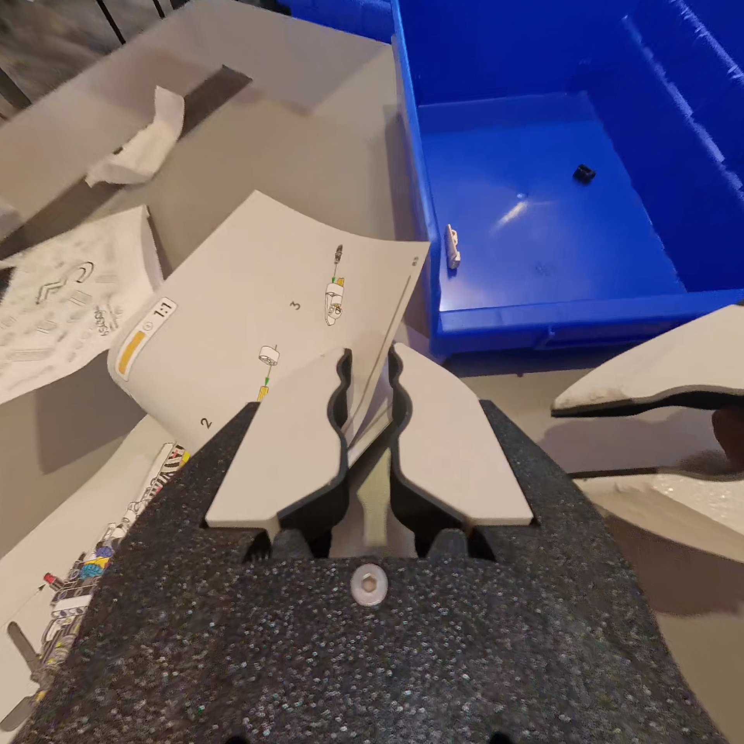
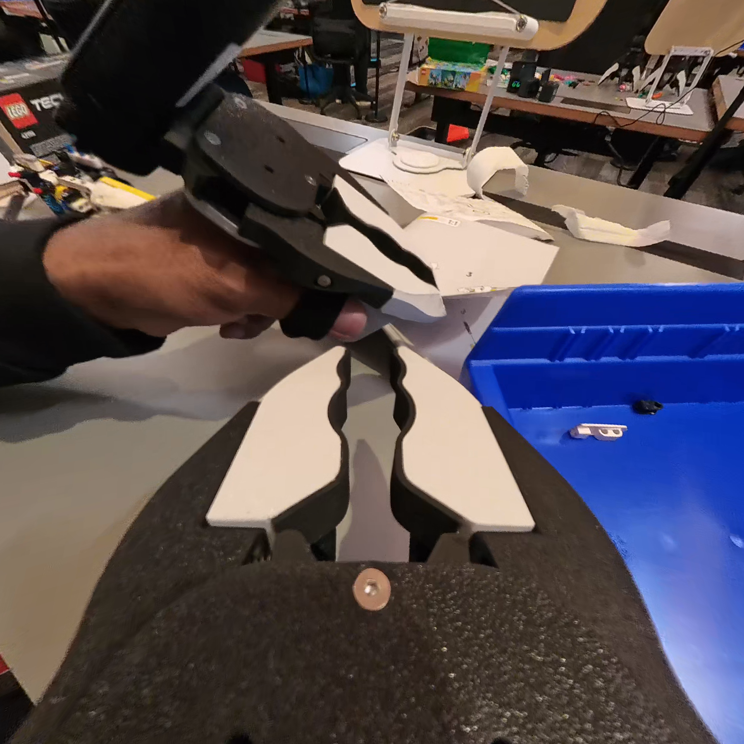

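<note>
My left gripper [image 1: 370, 354] is open. The loose pages of an open instruction booklet [image 1: 261, 290] stand up between its fingers, with a gap on each side, so the pads do not press them. In the right wrist view the left gripper [image 2: 439, 296], held by a hand, hovers at the lifted page [image 2: 503, 261]. My right gripper [image 2: 370, 354] is open and empty over the grey table, just left of a blue bin [image 2: 604, 362]. It also shows at the right edge of the left wrist view [image 1: 565, 443]. The bin [image 1: 414, 161] holds a small white part [image 1: 453, 246] and a small black part [image 1: 583, 174].
A printed sheet [image 1: 68, 298] and crumpled white paper [image 1: 137, 149] lie on the table to the left. The booklet's lower page [image 1: 80, 563] lies flat under the left gripper. A white lamp stand [image 2: 418, 157], a toy box [image 2: 28, 116] and a built model [image 2: 52, 185] stand at the back. My hands' fingertips stand some 8 cm from each other.
</note>
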### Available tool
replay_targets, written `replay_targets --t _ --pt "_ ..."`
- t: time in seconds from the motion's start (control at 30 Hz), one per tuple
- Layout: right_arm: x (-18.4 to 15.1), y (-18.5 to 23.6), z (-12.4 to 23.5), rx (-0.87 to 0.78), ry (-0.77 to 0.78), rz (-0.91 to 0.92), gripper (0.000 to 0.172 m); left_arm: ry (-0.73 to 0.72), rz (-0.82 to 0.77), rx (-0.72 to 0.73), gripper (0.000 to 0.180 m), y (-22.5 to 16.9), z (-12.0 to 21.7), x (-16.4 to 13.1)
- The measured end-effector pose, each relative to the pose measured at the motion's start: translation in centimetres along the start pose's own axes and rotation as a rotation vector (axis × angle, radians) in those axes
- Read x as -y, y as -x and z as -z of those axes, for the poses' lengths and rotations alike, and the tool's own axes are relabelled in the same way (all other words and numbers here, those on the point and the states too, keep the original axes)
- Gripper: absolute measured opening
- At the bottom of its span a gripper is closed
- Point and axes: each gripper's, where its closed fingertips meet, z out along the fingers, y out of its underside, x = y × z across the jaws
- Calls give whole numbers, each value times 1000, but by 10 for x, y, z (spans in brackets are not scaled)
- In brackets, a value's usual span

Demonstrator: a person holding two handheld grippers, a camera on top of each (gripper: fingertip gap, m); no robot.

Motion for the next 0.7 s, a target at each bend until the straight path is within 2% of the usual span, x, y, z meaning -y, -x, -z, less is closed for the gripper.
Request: replay_targets --t 0.13,0.23,0.33,0.4,0.63,0.7 --pt "-8 -9 4 -18 21 -1 20 32 12 -23 25 3 2 -5" --pt "-24 -21 7 -61 94 3 19 78 -28 -14 28 7 6 -13" --pt "-42 -38 12 -143 180 6 13 104 -91 5 30 9 8 -18" --pt "-52 -46 17 -192 229 31 3 120 -128 7 30 7 7 -20" --pt "-69 -67 38 -327 299 89 0 194 -315 -2 31 -14 0 -25" --pt "-72 -69 42 -327 300 74 6 212 -379 -18 31 -23 -3 -26"
